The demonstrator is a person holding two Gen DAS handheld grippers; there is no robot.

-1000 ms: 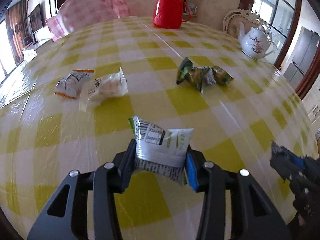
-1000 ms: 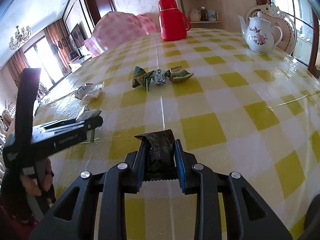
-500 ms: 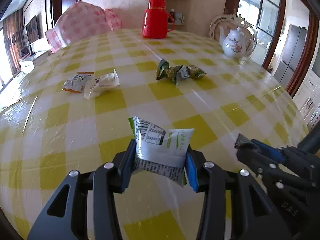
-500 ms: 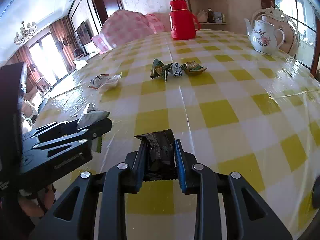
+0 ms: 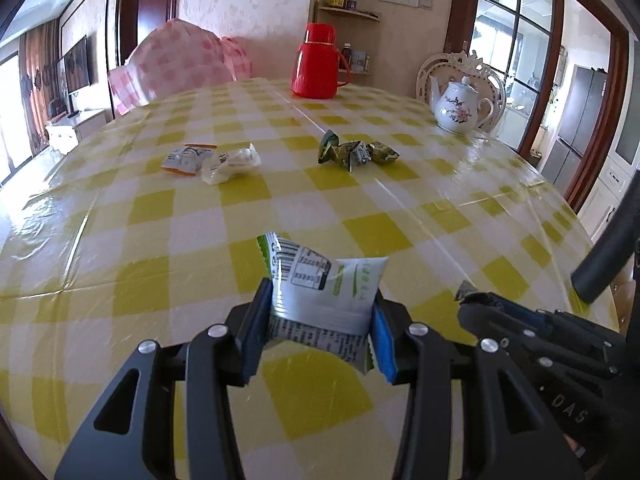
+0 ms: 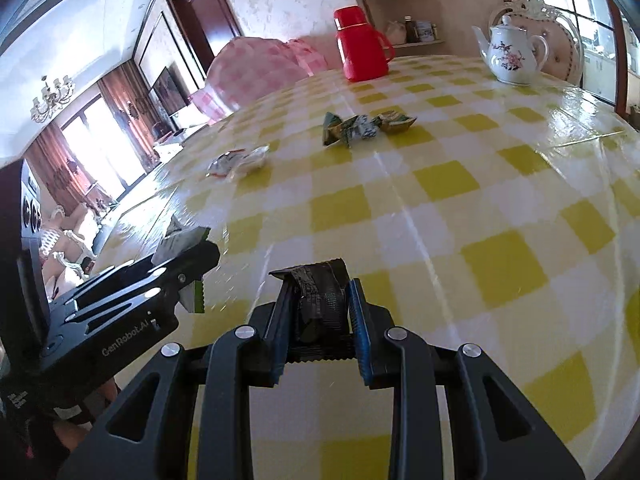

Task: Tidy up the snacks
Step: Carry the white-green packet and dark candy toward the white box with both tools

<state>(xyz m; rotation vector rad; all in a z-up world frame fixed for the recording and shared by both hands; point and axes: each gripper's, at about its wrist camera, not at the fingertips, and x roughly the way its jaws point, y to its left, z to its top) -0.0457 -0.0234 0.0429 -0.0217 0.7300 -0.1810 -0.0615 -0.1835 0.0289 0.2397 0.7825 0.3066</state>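
My left gripper (image 5: 320,312) is shut on a white and green snack packet (image 5: 324,296) and holds it above the near part of the table. My right gripper (image 6: 320,300) is shut on a dark snack packet (image 6: 320,296), also above the table. Each gripper shows in the other's view, the right gripper at the lower right of the left wrist view (image 5: 480,304) and the left gripper at the left of the right wrist view (image 6: 200,252). Further off lie a group of green wrapped snacks (image 5: 356,152) (image 6: 364,126) and a pair of white packets (image 5: 212,160) (image 6: 238,162).
The table has a yellow and white checked cloth (image 5: 400,208). A red thermos (image 5: 318,62) (image 6: 362,44) stands at the far edge and a white teapot (image 5: 460,108) (image 6: 512,50) at the far right. A pink checked cushion (image 5: 176,60) is behind the table.
Both grippers have pulled back and risen, each keeping its packet. The snacks on the table look farther away, and the two grippers have come closer together.
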